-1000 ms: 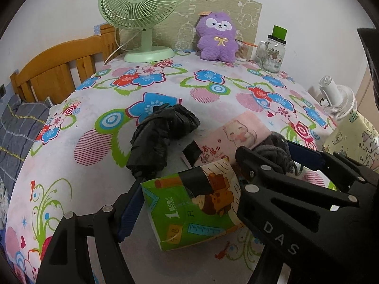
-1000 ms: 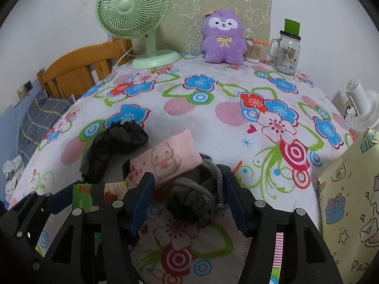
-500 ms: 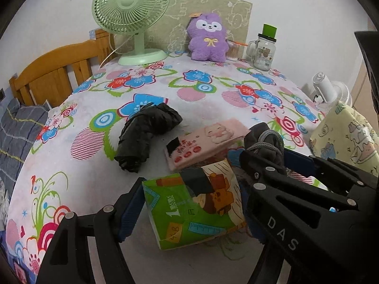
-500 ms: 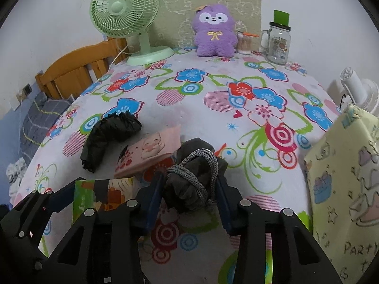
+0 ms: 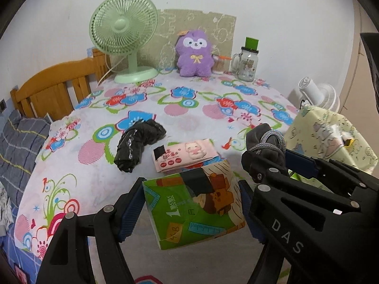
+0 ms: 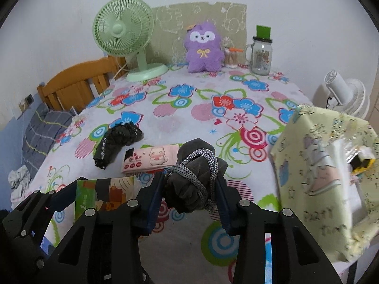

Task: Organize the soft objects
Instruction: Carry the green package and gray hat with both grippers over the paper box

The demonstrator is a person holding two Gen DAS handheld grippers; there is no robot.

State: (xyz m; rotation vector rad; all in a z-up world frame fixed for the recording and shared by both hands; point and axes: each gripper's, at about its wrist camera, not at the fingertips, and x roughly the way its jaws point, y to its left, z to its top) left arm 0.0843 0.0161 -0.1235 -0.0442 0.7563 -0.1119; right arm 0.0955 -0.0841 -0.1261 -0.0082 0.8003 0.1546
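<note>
My left gripper (image 5: 189, 204) is shut on a green tissue pack (image 5: 196, 215) and holds it just above the flowered tablecloth (image 5: 71, 165). To its right, my right gripper (image 6: 189, 184) is shut on a dark grey cloth bundle (image 6: 196, 151) wrapped with a grey cord, also off the table; the bundle (image 5: 263, 139) shows in the left wrist view too. A pink tissue pack (image 6: 151, 158) lies on the cloth just beyond both grippers. A crumpled black plastic bag (image 6: 116, 139) lies to its left.
A pale yellow printed bag (image 6: 327, 165) stands at the table's right edge. At the back stand a green fan (image 6: 123, 30), a purple plush (image 6: 205, 47) and a glass jar (image 6: 260, 56). A wooden bed frame (image 6: 78, 82) is at the left, a white fan (image 6: 343, 92) at the right.
The right jaws closed on the grey bundle and lifted it off the table. Both grippers rose and drew back towards me; the green pack stayed in the left grip.
</note>
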